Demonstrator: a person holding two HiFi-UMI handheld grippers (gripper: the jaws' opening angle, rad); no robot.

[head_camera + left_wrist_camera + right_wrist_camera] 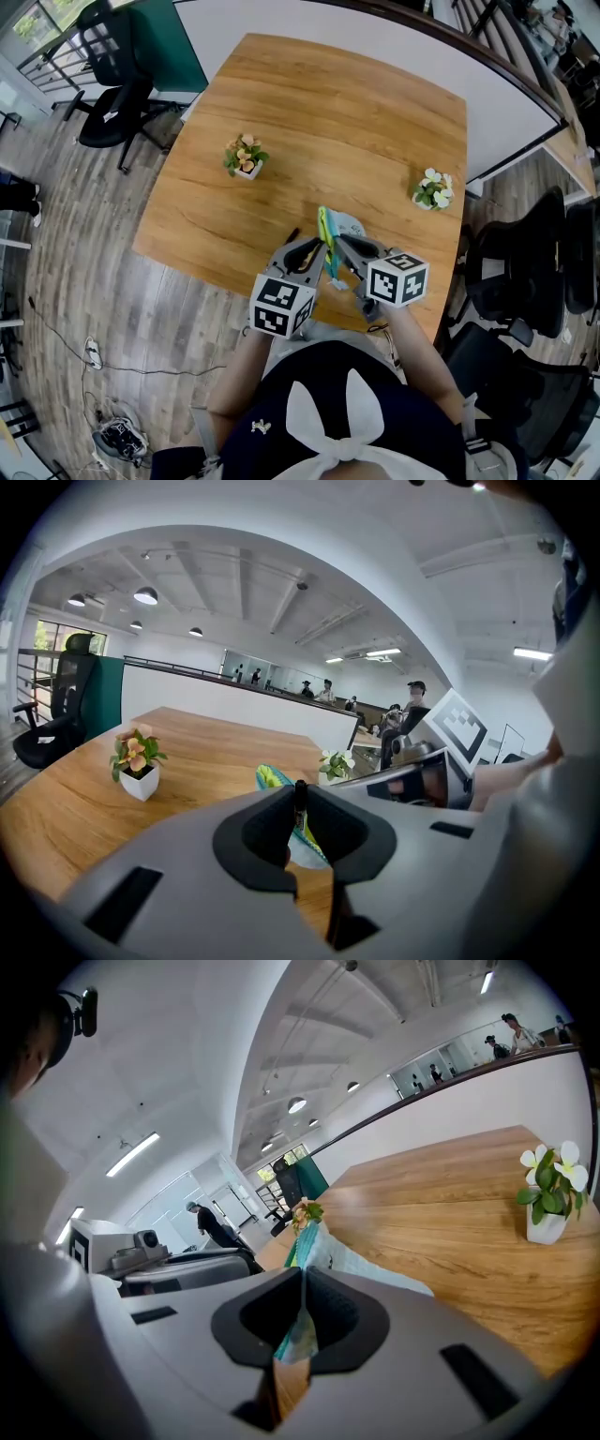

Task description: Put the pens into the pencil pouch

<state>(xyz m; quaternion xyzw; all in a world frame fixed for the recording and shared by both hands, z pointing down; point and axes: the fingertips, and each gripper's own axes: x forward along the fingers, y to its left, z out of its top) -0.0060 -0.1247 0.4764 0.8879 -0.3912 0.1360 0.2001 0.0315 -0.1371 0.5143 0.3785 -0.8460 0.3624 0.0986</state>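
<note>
A teal and white pencil pouch (328,232) stands on edge near the front of the wooden table (356,122). My right gripper (341,247) is shut on the pouch's (326,1252) fabric edge, which shows pinched between the pads in the right gripper view (303,1286). My left gripper (317,253) sits just left of the pouch. In the left gripper view its jaws (298,797) are shut on a thin dark pen (299,808) that points up, with the pouch (273,779) right behind it. The right gripper's body (422,778) shows at that view's right.
Two small potted plants stand on the table: one with pink flowers (246,156) at mid left, one with white flowers (432,190) at the right edge. Black office chairs stand left (112,94) and right (525,272) of the table. A white partition runs behind it.
</note>
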